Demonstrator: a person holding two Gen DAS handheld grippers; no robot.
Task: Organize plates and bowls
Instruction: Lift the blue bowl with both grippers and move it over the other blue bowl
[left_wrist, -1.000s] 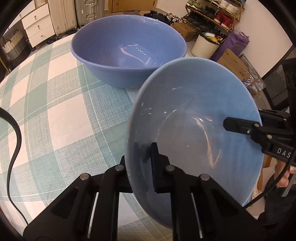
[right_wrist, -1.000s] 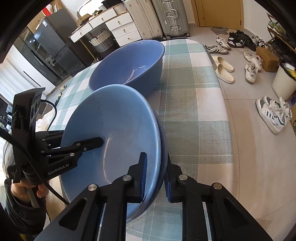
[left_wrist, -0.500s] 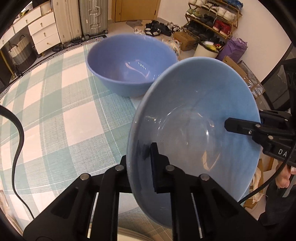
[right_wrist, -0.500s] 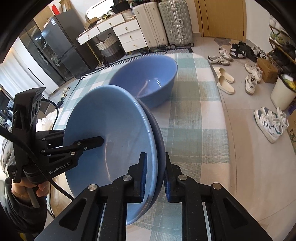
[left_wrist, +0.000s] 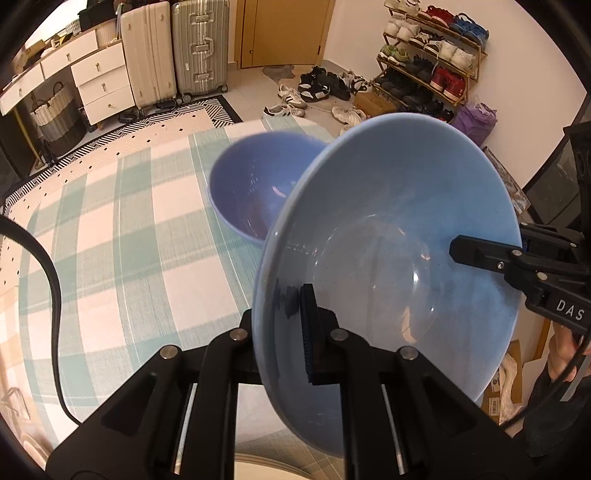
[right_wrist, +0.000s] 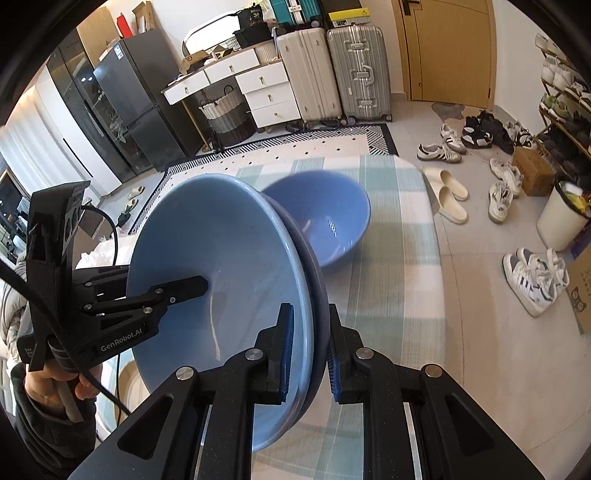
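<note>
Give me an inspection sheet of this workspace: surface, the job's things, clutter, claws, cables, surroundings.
Surface: table under a green and white checked cloth.
Job's things: light blue plates, two nested, held tilted on edge above the table; a deep blue bowl stands upright on the cloth beyond them.
Clutter: nothing seen on the cloth besides the bowl.
Claws: left claw shut on the plates' rim; right claw shut on the opposite rim, across both plates.
Cables: a black cable hangs over the cloth on the left; another runs from the left claw's handle.
Surroundings: suitcases, white drawers, dark fridge, shoe rack, loose shoes on the floor.
</note>
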